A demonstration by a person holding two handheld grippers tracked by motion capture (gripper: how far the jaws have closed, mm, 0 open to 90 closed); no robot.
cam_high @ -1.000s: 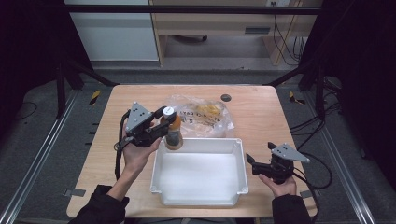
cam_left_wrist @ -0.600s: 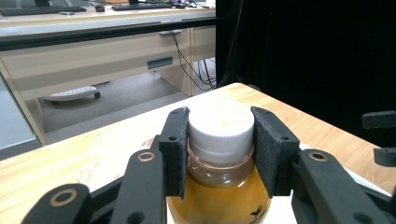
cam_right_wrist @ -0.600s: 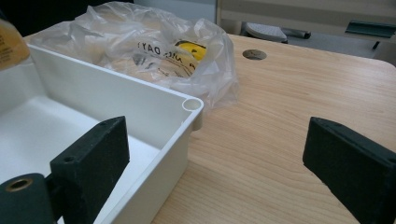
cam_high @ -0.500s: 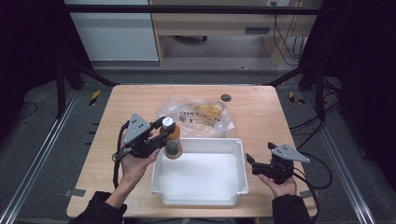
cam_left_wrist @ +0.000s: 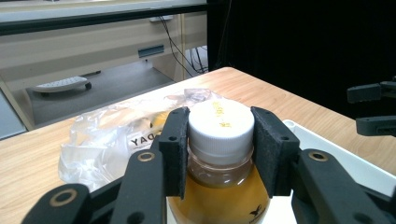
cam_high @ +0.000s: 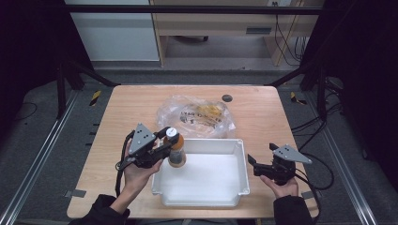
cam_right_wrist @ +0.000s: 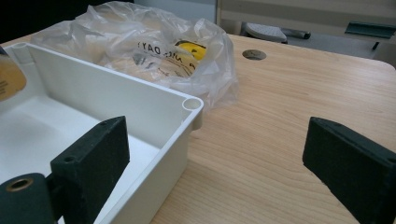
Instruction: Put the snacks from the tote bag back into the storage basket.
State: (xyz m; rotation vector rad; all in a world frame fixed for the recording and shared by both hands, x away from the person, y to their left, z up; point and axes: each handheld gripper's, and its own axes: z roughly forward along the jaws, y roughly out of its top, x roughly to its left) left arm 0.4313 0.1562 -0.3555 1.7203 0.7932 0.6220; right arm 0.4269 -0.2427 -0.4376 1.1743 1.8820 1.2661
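Your left gripper (cam_high: 165, 140) clamps a small clear plastic bottle of amber liquid with a white screw cap (cam_high: 175, 149); both black pads sit on the neck just under the cap, one each side, as the left gripper view shows (cam_left_wrist: 220, 125). The bottle stands upright between your jaws, its base down inside the near-left corner of the white rectangular plastic tub (cam_high: 240, 154), just past the tub wall from your left hand (cam_high: 136, 169). Whether the base touches the tub floor, cannot tell.

Beyond the held bottle, past the tub's far rim, lies a crumpled clear plastic bag with yellow items and black print inside (cam_high: 197, 116), touching or nearly touching that rim.

Your right gripper (cam_high: 256, 161) hangs just outside the tub's right wall, jaws spread wide, nothing between them; in the right gripper view one pad sits over the tub's edge (cam_right_wrist: 93, 154) and the other over bare wooden tabletop (cam_right_wrist: 261, 140). The bag lies ahead of it.
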